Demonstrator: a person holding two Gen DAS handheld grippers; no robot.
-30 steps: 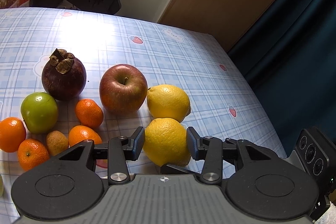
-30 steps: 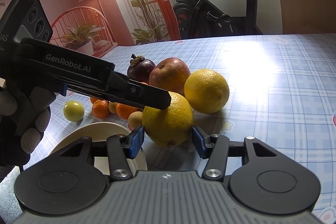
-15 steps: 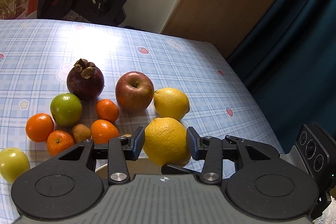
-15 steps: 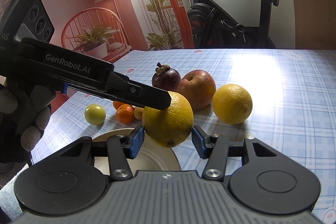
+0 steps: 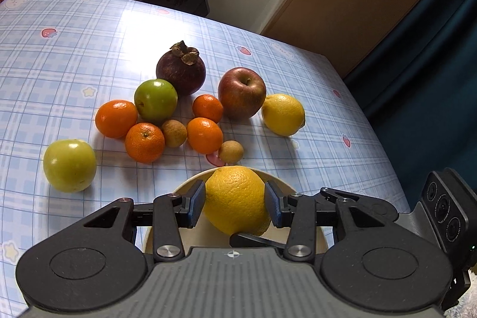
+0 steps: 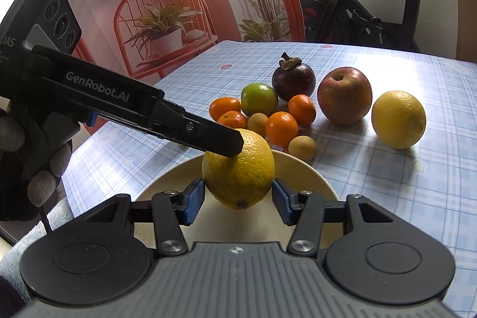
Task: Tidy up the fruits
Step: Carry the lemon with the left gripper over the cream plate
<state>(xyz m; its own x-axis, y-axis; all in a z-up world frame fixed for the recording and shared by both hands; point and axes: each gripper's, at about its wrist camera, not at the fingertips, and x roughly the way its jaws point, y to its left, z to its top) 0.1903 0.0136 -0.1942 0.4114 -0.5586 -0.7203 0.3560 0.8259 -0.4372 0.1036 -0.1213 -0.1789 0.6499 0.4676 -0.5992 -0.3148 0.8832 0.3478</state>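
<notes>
Left gripper: black housing, ribbed grey top plate, 2 round caps, silver screws, blue finger pads. Right gripper: same build. Left gripper side reads "GenRobot.AI", 3 lenses on its module. Gloved hand: black knit, grey fingertips.

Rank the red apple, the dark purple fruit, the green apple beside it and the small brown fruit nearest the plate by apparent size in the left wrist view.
1. Red apple and dark purple fruit: look about alike, so no ranking between them.
2. Green apple.
3. Small brown fruit, clearly smallest though nearest the camera.
</notes>
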